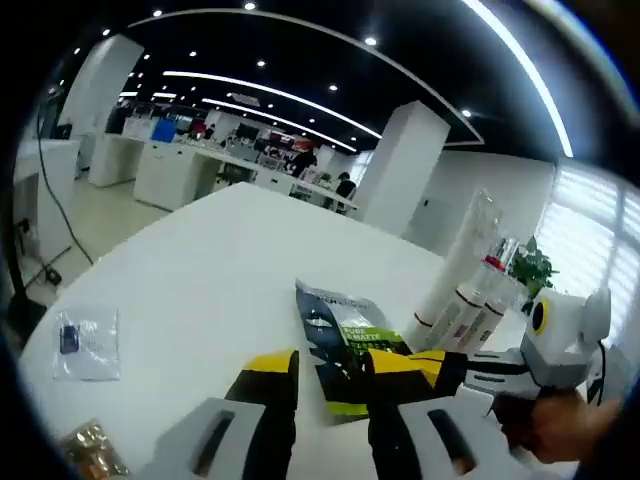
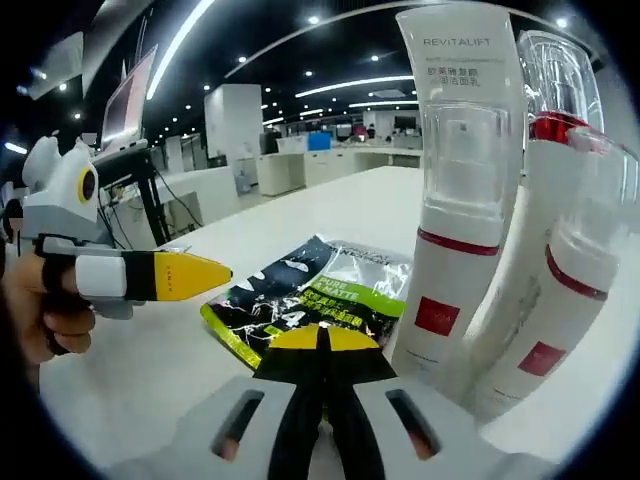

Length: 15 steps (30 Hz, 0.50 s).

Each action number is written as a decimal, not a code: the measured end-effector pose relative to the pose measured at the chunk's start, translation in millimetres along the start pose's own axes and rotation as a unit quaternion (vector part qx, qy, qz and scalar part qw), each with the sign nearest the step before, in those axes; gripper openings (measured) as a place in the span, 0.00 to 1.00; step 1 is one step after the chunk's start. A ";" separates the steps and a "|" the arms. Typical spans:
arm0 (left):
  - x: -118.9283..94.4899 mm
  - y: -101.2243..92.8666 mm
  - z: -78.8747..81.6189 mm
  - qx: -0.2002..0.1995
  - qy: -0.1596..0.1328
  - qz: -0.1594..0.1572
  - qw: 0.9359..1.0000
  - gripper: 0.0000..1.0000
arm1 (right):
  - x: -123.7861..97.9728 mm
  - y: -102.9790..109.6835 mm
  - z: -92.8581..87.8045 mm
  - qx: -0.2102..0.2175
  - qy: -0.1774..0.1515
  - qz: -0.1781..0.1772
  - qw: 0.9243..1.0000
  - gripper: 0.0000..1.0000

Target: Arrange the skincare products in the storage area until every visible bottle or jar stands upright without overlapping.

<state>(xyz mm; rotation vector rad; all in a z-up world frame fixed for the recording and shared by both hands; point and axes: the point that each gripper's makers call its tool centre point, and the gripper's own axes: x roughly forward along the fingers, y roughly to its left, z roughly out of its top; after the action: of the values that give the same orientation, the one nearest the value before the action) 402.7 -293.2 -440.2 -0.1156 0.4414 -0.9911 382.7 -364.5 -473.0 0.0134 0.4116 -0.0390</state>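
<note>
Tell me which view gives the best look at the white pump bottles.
The right gripper view: the white pump bottles stand upright, close and large, with red bands, clear caps and the REVITALIFT lettering legible. In the left gripper view the same bottles are small and far off, partly hidden behind the right tool.

Open white table (image 1: 200,280) left of the flat sachet (image 2: 310,290); upright pump bottles (image 2: 455,230) crowding its right side.
</note>
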 end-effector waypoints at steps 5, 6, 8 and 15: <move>12.0 -28.9 -0.3 0.034 0.006 -0.048 0.998 0.19 | 1.5 -2.8 0.1 0.017 -0.002 0.004 1.000 0.00; 15.9 -24.1 -10.2 0.042 0.036 -0.039 0.998 0.17 | 1.1 -2.2 0.1 0.016 -0.002 0.003 1.000 0.00; 21.1 -14.2 -27.8 0.024 0.083 -0.019 0.996 0.16 | 0.5 -1.4 0.1 0.016 -0.002 0.002 1.000 0.00; 32.3 0.3 -33.7 0.016 0.087 -0.004 0.996 0.08 | -2.8 -3.0 -1.1 0.024 0.000 -0.001 1.000 0.00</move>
<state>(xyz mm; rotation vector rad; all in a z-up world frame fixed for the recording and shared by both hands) 404.3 -316.3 -480.8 -0.0014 0.5845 -1.0198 379.6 -367.4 -472.9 0.0602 0.4109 -0.0513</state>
